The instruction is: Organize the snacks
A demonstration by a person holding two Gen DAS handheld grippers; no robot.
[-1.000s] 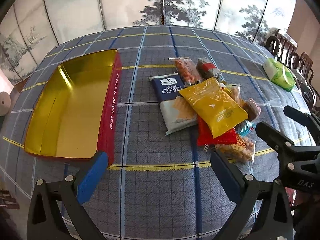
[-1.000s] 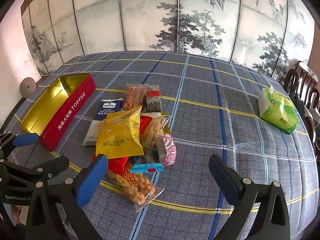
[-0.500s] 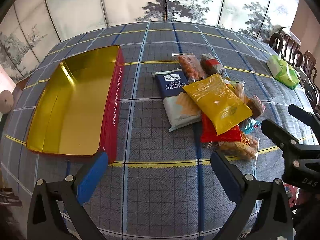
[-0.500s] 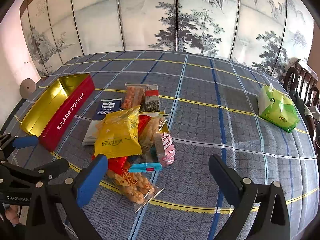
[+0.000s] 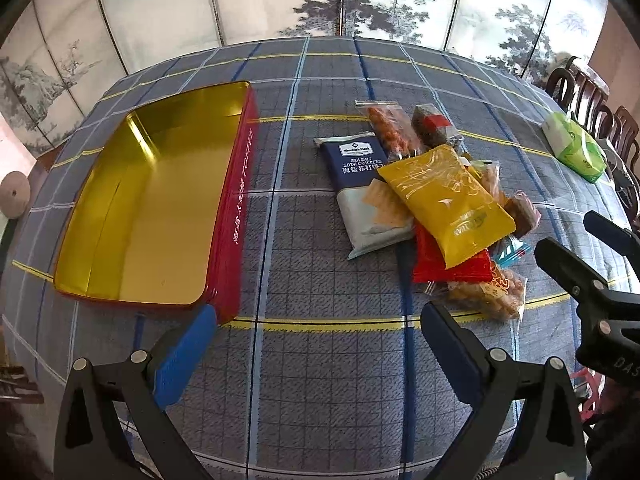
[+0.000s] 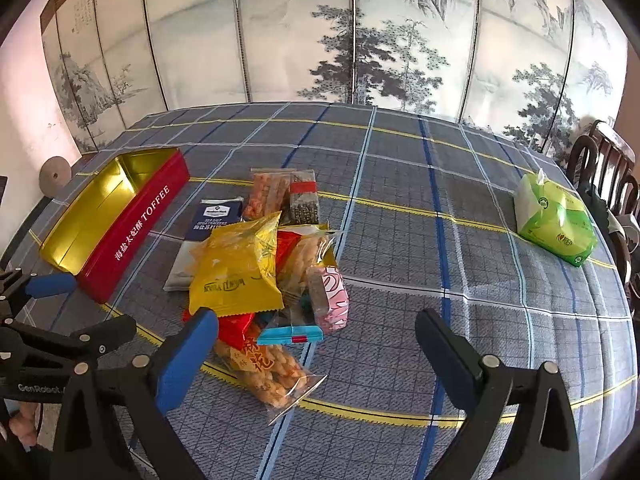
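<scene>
Both claws hang over the near edge of the plaid-clothed worktop (image 5: 320,360): the left claw (image 5: 316,320) has its jaws spread wide with nothing between them, and the right claw (image 6: 316,328), its jaws easing inward, still gapes over the clear bag of fried twists (image 6: 268,372) without pressing it. Beyond lies the snack heap, a yellow foil packet (image 6: 236,276) on top, a navy soda-cracker pack (image 5: 360,184) beside it. Left of the heap, apart, sits the open red toffee tin with gold inside (image 5: 152,200). Far right rests a green tissue pack (image 6: 556,220).
</scene>
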